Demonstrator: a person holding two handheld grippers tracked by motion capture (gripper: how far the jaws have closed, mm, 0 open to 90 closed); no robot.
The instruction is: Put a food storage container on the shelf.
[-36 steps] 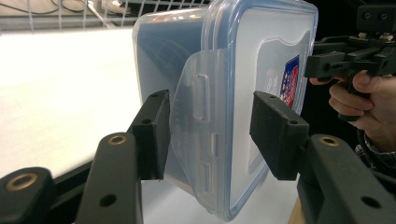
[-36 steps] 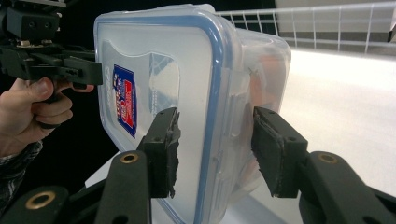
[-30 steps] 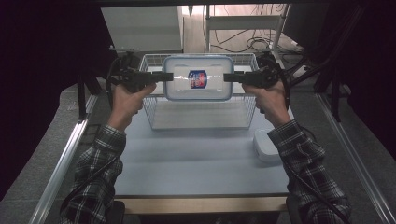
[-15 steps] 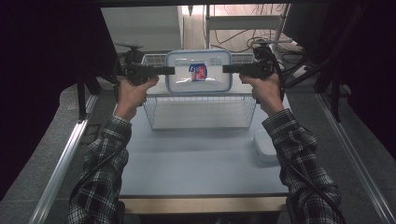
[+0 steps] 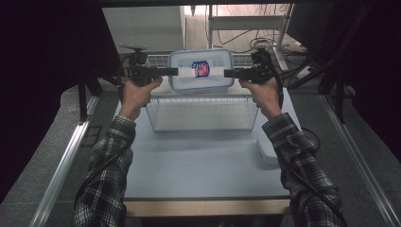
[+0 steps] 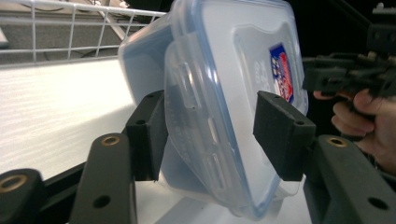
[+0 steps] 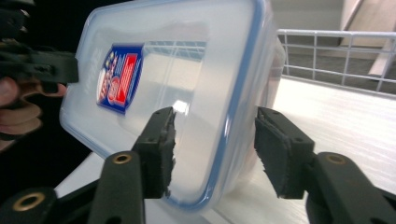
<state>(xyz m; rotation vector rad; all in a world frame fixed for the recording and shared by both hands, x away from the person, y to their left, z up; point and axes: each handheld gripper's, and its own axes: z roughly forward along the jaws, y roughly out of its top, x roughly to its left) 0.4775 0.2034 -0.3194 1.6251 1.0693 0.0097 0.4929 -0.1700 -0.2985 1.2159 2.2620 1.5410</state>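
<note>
**Lidded box stands between two loosened grippers at the basket's far end**

Sleeves in plaid come in from the bottom edge of the high view, cut off below the elbows, and cross the pale table [image 5: 198, 161]. A white object [image 5: 267, 149] lies near the table's right edge, partly covered by the right forearm, and what it is cannot be made out.

Past it stands the white wire basket [image 5: 203, 113]. Both hands reach over its far part, one at each short end of the clear plastic container [image 5: 201, 70] with a blue-rimmed lid and a red and blue label. The container is tilted up on edge, lid facing the person, its lower edge down on the pale surface inside the basket by the far wall.

The left gripper [image 6: 210, 135] straddles the container's end with its lid clasp. One pad lies against or very near the clasp side, the other stands clear of the lid, so the jaws are apart; they have just been opening, with the container between them. The right gripper [image 7: 214, 149] straddles the opposite rim the same way, with a gap on its outer side.

Beyond the basket, cables and a shelf sit in dim light, hard to read.
</note>
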